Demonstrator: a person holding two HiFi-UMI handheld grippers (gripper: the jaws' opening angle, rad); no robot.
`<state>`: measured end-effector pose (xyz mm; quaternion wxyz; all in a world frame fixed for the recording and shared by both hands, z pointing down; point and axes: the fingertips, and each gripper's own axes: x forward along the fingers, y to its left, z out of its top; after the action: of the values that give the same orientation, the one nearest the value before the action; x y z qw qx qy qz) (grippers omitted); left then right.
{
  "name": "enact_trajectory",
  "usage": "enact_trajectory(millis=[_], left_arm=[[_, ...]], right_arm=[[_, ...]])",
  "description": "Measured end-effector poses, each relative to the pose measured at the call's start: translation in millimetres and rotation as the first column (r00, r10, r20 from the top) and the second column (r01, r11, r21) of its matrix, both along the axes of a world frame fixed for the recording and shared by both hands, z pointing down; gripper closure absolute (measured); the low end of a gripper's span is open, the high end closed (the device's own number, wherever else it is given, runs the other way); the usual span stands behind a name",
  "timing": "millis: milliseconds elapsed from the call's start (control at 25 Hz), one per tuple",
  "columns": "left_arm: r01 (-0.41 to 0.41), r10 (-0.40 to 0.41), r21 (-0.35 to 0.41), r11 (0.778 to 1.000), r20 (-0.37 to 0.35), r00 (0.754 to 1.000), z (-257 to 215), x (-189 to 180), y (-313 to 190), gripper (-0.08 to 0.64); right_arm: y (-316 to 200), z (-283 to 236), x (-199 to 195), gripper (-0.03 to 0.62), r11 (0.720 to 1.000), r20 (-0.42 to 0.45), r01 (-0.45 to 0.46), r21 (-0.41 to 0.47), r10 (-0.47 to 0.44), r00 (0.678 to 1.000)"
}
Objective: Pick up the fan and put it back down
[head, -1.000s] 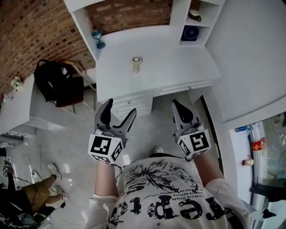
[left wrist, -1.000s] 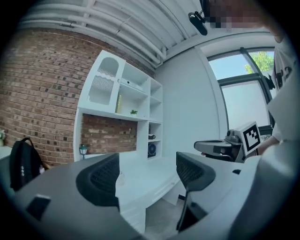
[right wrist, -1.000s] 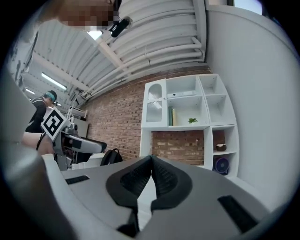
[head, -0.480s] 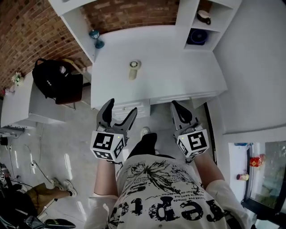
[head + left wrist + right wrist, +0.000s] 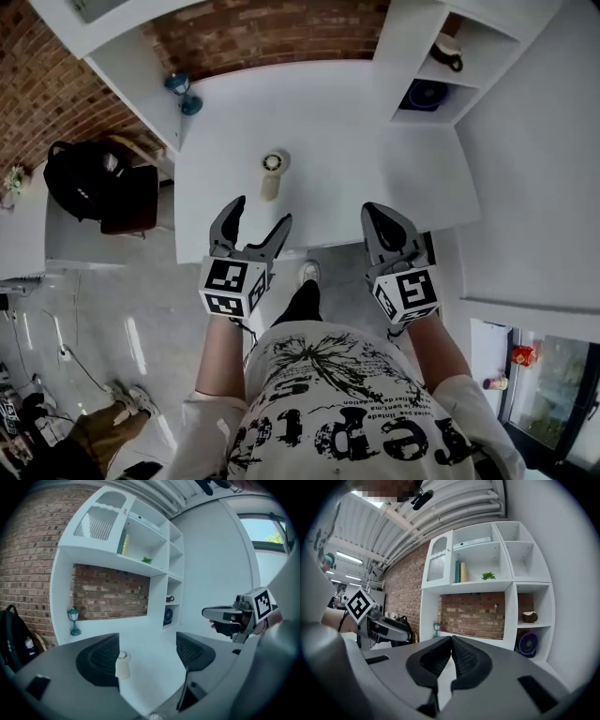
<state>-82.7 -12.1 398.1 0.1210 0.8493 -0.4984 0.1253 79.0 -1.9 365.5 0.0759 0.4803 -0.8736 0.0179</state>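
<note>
The left claw [image 5: 260, 214] is wide open and holds nothing, its jaws level with the near edge of the white table [image 5: 366, 178]. The right claw [image 5: 378, 214] is pressed closed, also empty. The small cream fan [image 5: 272, 173] stands upright on the table just ahead of the left claw, apart from it. A blue lantern [image 5: 183, 94] stands at the table's far left corner.

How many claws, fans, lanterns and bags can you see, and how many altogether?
Claws: 2, the left claw open, the right claw shut.
Fans: 2, the small cream fan on the desk, the blue round fan in the shelf cubby.
Lanterns: 1, the teal lantern.
Bags: 1, the black backpack.
Total: 6.
</note>
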Motion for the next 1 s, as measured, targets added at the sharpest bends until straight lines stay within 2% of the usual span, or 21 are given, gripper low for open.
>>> enact_trajectory(millis=[240, 360, 480, 720, 1000], left_arm=[[0.011, -0.008, -0.097, 0.995, 0.033, 0.999, 41.0, -8.0, -96.4, 0.195], [0.017, -0.016, -0.176, 0.984, 0.011, 1.000, 68.4, -12.6, -131.8, 0.196], [0.021, -0.021, -0.253, 0.967, 0.002, 1.000, 98.1, -14.8, -158.3, 0.195], [0.039, 0.008, -0.385, 0.922, 0.120, 0.993, 162.1, -17.6, -188.4, 0.195], [0.063, 0.018, -0.483, 0.874, 0.163, 0.987, 215.4, -17.6, -212.5, 0.190]], right_arm=[[-94.5, 11.8, -17.0, 0.578, 0.999, -0.020, 0.011, -0.030, -0.012, 1.000], [-132.1, 24.4, -29.5, 0.577, 0.998, -0.037, 0.024, -0.051, -0.026, 0.999], [-159.4, 43.6, -38.6, 0.577, 0.996, -0.054, 0.031, -0.082, -0.035, 0.998], [-184.9, 70.8, -51.8, 0.578, 0.989, -0.059, 0.041, -0.141, -0.050, 0.997], [-206.8, 95.1, -50.3, 0.578, 0.982, -0.056, 0.026, -0.186, -0.037, 0.998]])
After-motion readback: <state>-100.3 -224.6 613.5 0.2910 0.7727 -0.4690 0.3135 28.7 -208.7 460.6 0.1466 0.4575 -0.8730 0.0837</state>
